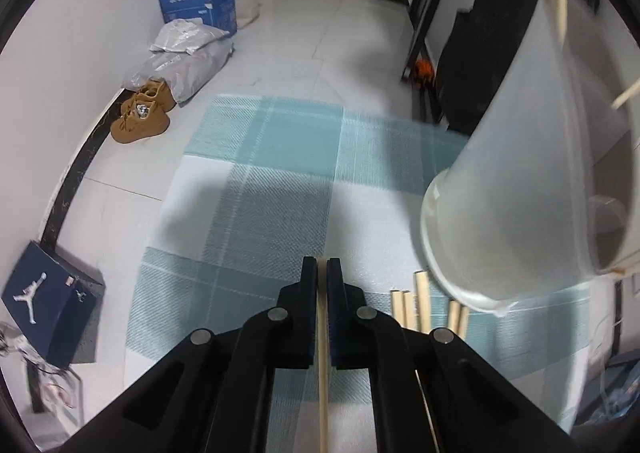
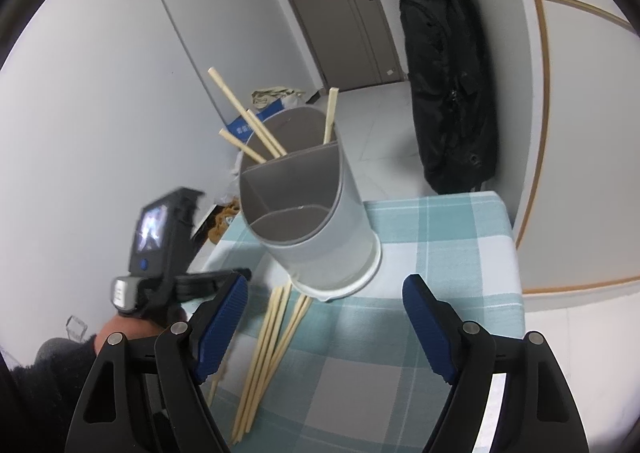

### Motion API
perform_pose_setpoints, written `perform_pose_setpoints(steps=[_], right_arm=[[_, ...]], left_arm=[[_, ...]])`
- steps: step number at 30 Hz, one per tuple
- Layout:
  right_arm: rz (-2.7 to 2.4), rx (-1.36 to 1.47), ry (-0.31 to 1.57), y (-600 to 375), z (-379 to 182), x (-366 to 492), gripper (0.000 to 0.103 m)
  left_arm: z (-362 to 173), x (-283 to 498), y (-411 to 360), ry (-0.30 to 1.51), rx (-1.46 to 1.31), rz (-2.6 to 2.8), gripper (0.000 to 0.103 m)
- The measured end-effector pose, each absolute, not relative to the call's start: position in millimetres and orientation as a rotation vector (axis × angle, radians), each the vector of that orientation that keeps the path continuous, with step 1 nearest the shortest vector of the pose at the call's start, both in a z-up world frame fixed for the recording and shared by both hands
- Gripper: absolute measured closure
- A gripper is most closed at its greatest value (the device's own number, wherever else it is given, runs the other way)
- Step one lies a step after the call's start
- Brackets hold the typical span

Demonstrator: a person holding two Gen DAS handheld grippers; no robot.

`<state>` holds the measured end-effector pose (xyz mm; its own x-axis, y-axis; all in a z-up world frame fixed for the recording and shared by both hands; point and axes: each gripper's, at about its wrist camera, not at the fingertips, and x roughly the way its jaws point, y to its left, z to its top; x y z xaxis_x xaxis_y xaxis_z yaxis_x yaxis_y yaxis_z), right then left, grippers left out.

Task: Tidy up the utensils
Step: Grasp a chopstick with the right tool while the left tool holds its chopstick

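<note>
Both grippers, left gripper (image 1: 321, 267) and right gripper (image 2: 325, 307), have black linkage arms, silver pivot screws, blue ribbed pads (image 2: 428, 327); a black sleeve (image 2: 52, 373) beside the left gripper.

White divided holder (image 2: 320, 221) upright on cloth, four chopsticks (image 2: 256, 133) inside; loose chopsticks (image 2: 268, 349) beside base

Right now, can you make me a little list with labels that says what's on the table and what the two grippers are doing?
table cover: teal and white checked cloth
holder: white utensil holder with grey dividers, standing on the cloth
in holder: four chopsticks sticking out of the back compartment
loose: more chopsticks lying on the cloth beside the holder
left gripper: shut on one chopstick
right gripper: open, holding nothing
</note>
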<state>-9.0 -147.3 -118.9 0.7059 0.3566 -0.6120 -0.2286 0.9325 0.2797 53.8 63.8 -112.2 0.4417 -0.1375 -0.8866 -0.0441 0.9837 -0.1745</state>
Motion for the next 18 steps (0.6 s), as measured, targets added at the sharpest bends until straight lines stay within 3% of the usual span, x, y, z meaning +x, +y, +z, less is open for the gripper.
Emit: perform_pose_setpoints(steps=[4,9,18], right_arm=[[0.354,0.181,0.758,-140,-127,-8,0.039],[0.401,0.164,0.82,-126,-139,-10,0.06],[0.469,0.137,0.906,-90,-158,-6,0.07]], left_arm=[[-87,43,73,1.029,-0.252,-0.07,0.102],[-63,31,84,0.962,-0.319,-0.107,0.102],[-41,10,105,0.886,-0.328,-0.177,0.102]])
